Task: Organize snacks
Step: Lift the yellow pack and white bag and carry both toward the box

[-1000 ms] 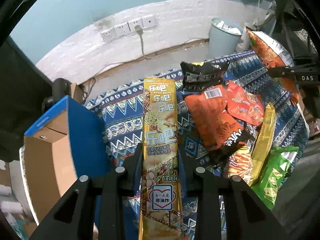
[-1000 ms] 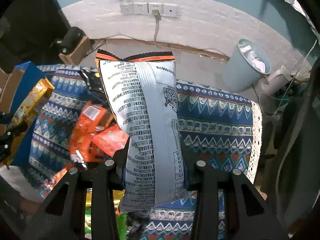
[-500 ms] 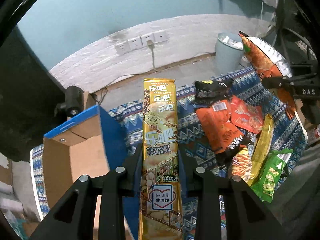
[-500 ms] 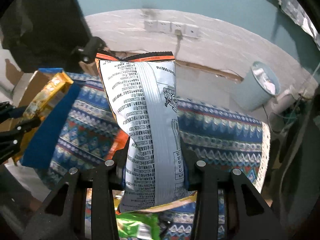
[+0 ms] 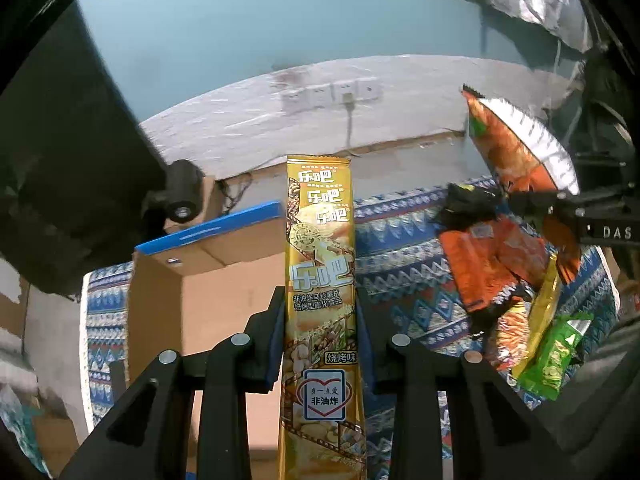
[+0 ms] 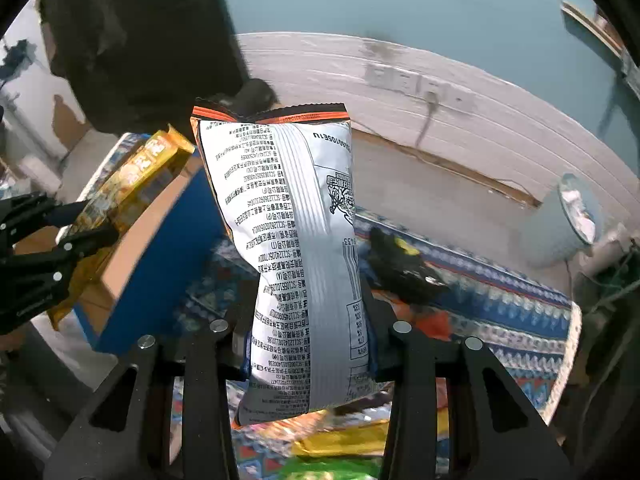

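1. Your left gripper [image 5: 320, 336] is clamped on a long gold snack pack [image 5: 320, 280]. The pads press its two long edges at lower centre of the left wrist view, and the pack stands upright between the fingers, its top seal reaching mid-frame.
2. Your right gripper [image 6: 310, 332] is clenched on a silver-backed chip bag [image 6: 288, 248]. The printed back faces the camera, the text reads upside down, and the orange-and-black seal is at the top, centre frame.
3. Left wrist view, behind and left of the gold pack: an open cardboard box [image 5: 224, 296] with a blue outer face and blue top edge. The brown inside fills lower left of centre.
4. The box stands on a blue patterned cloth [image 5: 404, 280], which runs across to the right edge of the frame.
5. Right side of that view: a loose pile of snack packets [image 5: 492, 272] on the cloth, orange-red ones uppermost, a black one at the back, a yellow and a green pack at the lower right.
6. Upper right, same view: your right gripper's chip bag shows side-on, orange front and silver back, above the pile.
7. Right wrist view, left edge: your left gripper holds the gold pack tilted above the box's open top; whether it touches the rim, you cannot tell.
8. Background: a pale wall strip with a row of sockets [image 5: 332, 94] and one plugged cable, teal wall above. A pale bin [image 6: 560, 224] sits at the right, past the cloth's edge.
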The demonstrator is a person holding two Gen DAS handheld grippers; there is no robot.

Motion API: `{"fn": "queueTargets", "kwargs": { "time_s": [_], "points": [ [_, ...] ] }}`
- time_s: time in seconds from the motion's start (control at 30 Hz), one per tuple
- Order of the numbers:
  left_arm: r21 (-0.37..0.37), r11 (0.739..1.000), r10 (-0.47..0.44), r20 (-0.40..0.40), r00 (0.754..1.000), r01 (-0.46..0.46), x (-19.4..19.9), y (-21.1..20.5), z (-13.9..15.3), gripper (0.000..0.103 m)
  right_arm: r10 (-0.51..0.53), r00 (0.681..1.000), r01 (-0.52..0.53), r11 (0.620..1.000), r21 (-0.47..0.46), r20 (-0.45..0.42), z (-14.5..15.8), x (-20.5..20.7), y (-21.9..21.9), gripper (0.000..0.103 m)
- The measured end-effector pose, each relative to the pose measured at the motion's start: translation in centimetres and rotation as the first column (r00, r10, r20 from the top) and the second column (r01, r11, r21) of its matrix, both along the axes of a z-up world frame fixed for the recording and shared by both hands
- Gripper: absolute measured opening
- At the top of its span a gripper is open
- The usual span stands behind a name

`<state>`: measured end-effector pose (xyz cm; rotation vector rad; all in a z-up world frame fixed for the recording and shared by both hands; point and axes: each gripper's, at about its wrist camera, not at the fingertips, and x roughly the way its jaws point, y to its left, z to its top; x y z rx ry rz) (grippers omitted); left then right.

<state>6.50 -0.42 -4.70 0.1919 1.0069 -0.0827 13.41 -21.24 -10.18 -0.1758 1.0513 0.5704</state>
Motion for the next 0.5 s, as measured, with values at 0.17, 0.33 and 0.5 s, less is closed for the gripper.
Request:
{"fn": "queueTargets", "kwargs": {
  "time_s": [0.17,0.33,0.5],
  "points": [
    [-0.008,0.999,0.042,0.006,0.999,-0.041,-0.5,2.4,0.0,0.031,0.052,0.999,-0.052,0.999,-0.003,-0.003,0.1,0.1,3.1,0.039],
    [-0.004,0.996,0.086,0.002,0.996,-0.086,-0.9,4.6,-0.4,0.031,0.101,0.995,-0.101,0.995,-0.004,-0.01,0.1,-0.1,6.0,0.039],
    [-0.011,0.991,0.133,-0.003,0.991,-0.133,-1.5,7.0,-0.8,0.031,0.148,0.989,-0.148,0.989,-0.007,-0.02,-0.2,-0.3,9.3,0.039]
  ]
}}
